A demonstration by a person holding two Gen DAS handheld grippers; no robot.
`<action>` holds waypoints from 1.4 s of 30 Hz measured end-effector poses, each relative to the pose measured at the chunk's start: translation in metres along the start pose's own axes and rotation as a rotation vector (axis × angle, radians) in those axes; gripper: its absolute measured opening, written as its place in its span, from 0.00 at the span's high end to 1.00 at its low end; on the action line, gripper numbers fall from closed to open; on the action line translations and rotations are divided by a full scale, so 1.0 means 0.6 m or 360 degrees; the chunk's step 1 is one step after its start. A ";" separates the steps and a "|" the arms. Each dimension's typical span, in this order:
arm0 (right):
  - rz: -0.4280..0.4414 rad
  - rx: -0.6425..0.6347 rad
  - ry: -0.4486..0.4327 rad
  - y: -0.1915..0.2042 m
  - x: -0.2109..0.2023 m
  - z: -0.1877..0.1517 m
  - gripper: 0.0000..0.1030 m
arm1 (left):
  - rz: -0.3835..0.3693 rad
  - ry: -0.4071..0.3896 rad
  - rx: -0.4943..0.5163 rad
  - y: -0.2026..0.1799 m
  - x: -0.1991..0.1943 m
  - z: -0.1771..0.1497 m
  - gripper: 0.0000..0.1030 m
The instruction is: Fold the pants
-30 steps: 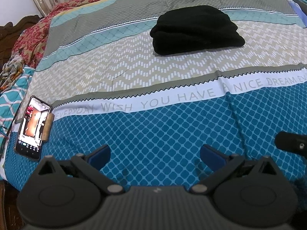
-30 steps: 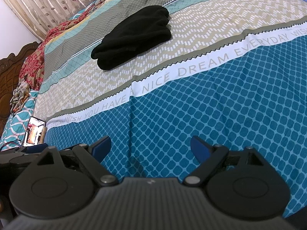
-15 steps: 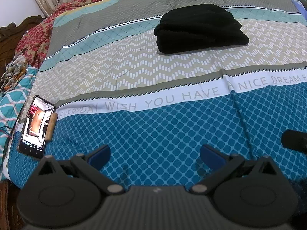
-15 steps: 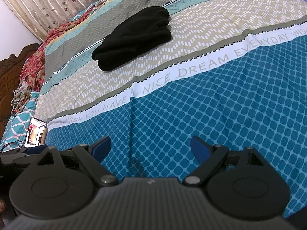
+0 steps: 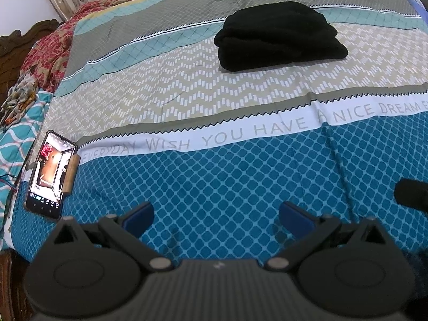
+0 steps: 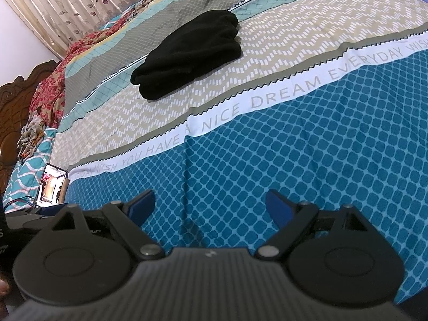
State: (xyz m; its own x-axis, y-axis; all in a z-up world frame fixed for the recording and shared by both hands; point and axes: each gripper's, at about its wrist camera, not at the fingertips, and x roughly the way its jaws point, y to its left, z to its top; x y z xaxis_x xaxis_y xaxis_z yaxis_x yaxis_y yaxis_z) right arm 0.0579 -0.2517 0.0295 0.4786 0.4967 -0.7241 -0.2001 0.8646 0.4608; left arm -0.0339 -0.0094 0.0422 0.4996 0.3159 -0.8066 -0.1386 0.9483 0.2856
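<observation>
Black pants (image 5: 278, 36) lie folded into a compact bundle on the beige zigzag band of the bedspread, far from both grippers; the right wrist view shows the same pants (image 6: 190, 53) up and left of centre. My left gripper (image 5: 216, 215) is open over the blue diamond-patterned part of the bedspread, with nothing between its blue pads. My right gripper (image 6: 211, 207) is open too, over the same blue area and holding nothing. At the right edge of the left wrist view, a dark part of the right gripper (image 5: 413, 194) shows.
A lit phone (image 5: 50, 178) lies at the bed's left edge, seen also in the right wrist view as the phone (image 6: 53, 183). Red floral bedding (image 5: 50, 53) and a carved wooden headboard (image 6: 24, 101) are at the far left. Curtains (image 6: 80, 8) hang behind the bed.
The view in both cameras has shifted slightly, so the pants and phone sit a little more to the right. Both grippers stay open and empty.
</observation>
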 end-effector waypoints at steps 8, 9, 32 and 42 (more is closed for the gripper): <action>0.0007 -0.0001 -0.0006 0.000 0.000 -0.001 0.11 | 0.0006 0.0014 -0.0003 0.000 0.003 0.000 0.00; 0.0008 -0.0003 -0.0008 0.001 -0.001 -0.001 0.11 | 0.0006 0.0015 -0.0003 0.000 0.003 0.000 0.00; 0.0018 -0.0014 -0.0054 0.002 -0.012 0.006 0.11 | 0.0022 0.0034 0.0010 0.000 0.005 0.002 0.00; 0.0012 -0.0021 -0.0073 -0.001 -0.016 0.007 0.11 | 0.0008 0.0039 0.0015 -0.002 0.005 0.001 0.00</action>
State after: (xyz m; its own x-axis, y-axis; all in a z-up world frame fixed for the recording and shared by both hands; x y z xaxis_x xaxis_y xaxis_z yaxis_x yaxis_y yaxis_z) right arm 0.0570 -0.2570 0.0383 0.5156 0.4996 -0.6961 -0.2149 0.8618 0.4594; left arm -0.0319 -0.0094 0.0400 0.4776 0.3212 -0.8177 -0.1328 0.9465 0.2942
